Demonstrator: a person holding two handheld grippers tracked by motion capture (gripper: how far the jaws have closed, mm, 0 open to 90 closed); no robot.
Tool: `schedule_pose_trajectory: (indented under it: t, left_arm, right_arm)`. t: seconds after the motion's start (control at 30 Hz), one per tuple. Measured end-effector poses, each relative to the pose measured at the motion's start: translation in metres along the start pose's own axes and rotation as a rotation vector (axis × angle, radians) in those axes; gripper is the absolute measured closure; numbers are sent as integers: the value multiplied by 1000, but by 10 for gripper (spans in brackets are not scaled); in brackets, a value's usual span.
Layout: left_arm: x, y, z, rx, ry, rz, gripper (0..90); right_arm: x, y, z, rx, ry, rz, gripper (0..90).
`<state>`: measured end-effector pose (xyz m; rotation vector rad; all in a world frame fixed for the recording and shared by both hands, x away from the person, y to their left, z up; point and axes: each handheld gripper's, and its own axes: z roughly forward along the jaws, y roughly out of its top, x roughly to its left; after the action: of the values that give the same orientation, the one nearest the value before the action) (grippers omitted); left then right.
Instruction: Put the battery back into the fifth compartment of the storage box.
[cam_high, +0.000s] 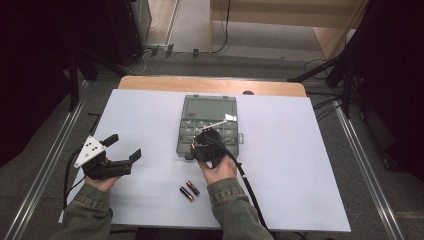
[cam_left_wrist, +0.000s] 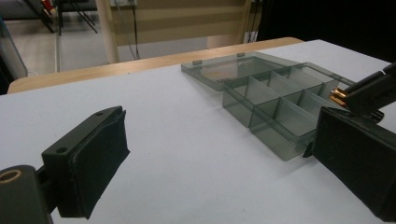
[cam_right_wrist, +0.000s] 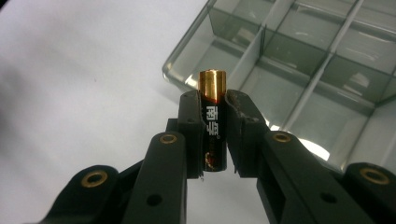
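Right gripper (cam_right_wrist: 215, 135) fingers clamp a battery (cam_right_wrist: 213, 122) upright, gold cap up, over the surface. Box (cam_right_wrist: 299, 70) lies at 1 o'clock: tilt it gently into the nearest compartment (avoid the divider). Left gripper (cam_high: 122, 150), at 9, gapes wide.

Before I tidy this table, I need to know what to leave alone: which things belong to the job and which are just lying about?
In the job:
- battery clamped in the right tool
- open compartment box
- two batteries on the table

Lying about:
- left tool, open, holding nothing
- cables on the floor
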<state>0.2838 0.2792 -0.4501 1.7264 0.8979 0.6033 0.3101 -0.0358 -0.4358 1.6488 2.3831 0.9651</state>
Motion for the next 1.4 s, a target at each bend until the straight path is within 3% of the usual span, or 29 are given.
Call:
schedule_pose_trajectory:
  t: [0.1, 0.17, 0.27, 0.3, 0.33, 0.43, 0.63, 0.73, 0.97, 1.23, 1.33, 1.4]
  left_arm:
    - [0, 0, 0, -2, 0, -3, 36]
    - [0, 0, 0, -1, -2, -5, 37]
    - [0, 0, 0, 1, -4, -1, 37]
    - [-1, 0, 0, 2, -4, -1, 36]
    - [0, 0, 0, 3, -6, 0, 36]
    - [0, 0, 0, 1, -7, -2, 36]
    - [0, 0, -1, -2, -12, -6, 36]
    - [0, 0, -1, -2, -12, -5, 36]
    - [0, 0, -1, 0, -13, -5, 36]
    - [0, 0, -1, 1, -14, -4, 36]
    - [0, 0, -1, 0, -14, -5, 36]
    - [0, 0, -1, 0, -14, -5, 36]
  right_arm:
    - [1, 4, 3, -5, -3, 4, 778]
    - [2, 8, 9, -3, -15, 44, 779]
    - [1, 11, 12, -7, -8, 64, 778]
    - [0, 14, 16, -13, 11, 95, 778]
    - [0, 14, 16, -13, 11, 95, 778]
    - [-6, 19, 19, -67, 62, 186, 778]
    - [-12, 24, 31, -67, 116, 279, 778]
    - [-12, 26, 34, -81, 112, 302, 778]
    - [-13, 29, 42, -92, 155, 339, 777]
    - [-11, 29, 46, -77, 165, 349, 771]
    - [-12, 29, 48, -73, 178, 371, 648]
    - [-11, 29, 46, -79, 174, 368, 626]
